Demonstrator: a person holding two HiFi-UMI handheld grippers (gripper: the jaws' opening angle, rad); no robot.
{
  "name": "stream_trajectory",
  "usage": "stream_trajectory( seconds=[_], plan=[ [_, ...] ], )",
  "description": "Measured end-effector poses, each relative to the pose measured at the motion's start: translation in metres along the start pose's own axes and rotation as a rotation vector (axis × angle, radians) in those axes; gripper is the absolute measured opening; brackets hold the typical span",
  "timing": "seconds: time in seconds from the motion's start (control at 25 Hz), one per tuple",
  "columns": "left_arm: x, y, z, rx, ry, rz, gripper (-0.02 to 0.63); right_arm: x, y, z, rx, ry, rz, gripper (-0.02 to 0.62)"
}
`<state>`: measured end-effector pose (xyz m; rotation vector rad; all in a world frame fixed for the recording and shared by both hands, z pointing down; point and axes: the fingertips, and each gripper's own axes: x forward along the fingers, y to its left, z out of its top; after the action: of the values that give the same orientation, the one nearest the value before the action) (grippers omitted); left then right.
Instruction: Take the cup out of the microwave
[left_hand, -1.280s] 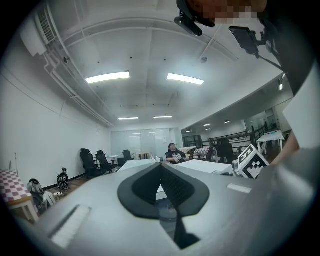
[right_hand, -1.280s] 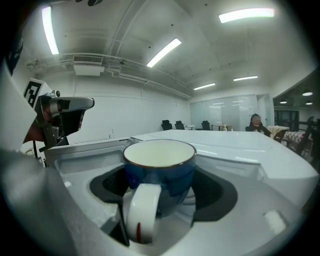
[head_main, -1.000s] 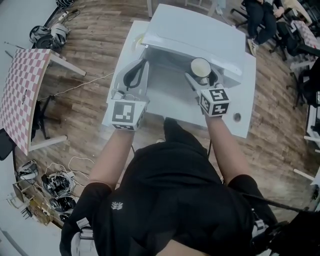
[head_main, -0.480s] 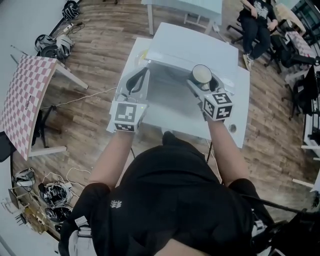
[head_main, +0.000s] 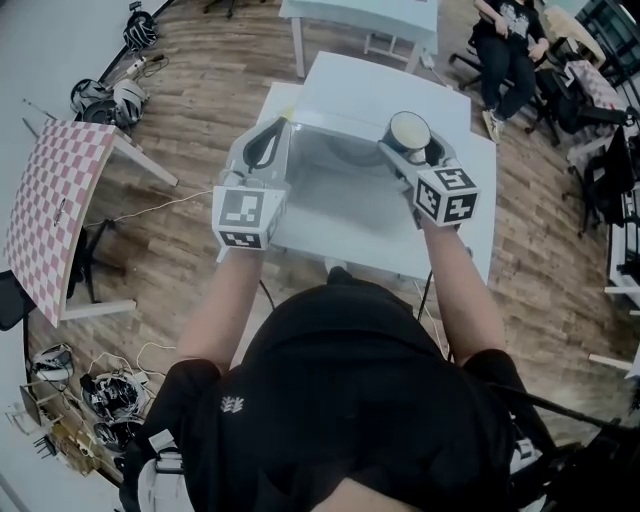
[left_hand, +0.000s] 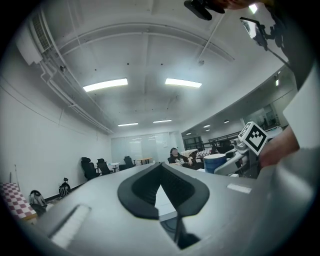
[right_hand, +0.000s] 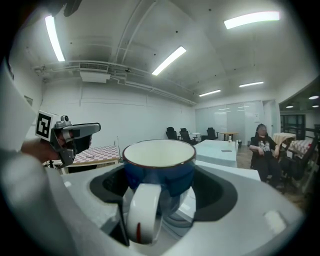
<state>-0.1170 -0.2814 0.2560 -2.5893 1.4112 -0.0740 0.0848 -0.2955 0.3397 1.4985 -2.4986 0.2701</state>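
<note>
A white tabletop stands on a wood-plank floor and carries a white microwave. A red-checked table is off to the left, and a seated person is at the far right. The gripper views show a bright office with ceiling strip lights.

The cup is blue outside and white inside, with a thick white handle turned towards the camera. It stands upright, pinched between the fingers of the right gripper and held clear in the air over the microwave's front right edge.

The left gripper holds nothing, its fingers pressed together at the tips.

Compared with a second ago, the cup and both grippers sit slightly higher in the head view.
</note>
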Motion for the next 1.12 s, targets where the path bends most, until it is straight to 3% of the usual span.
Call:
stream_trajectory(
  seconds=[0.24,0.48,1.12],
  plan=[
    [0.003,0.005,0.019,0.013,-0.033,0.007,0.006,-0.007,-0.007,0.015,-0.005,-0.014,-0.014,0.388],
    [0.002,0.003,0.016,-0.020,-0.025,0.009,0.006,-0.011,-0.016,0.008,0.022,-0.013,-0.036,0.388],
    [-0.003,0.004,0.033,-0.014,-0.078,0.007,0.007,-0.008,-0.013,0.013,0.014,-0.037,-0.031,0.388]
  ],
)
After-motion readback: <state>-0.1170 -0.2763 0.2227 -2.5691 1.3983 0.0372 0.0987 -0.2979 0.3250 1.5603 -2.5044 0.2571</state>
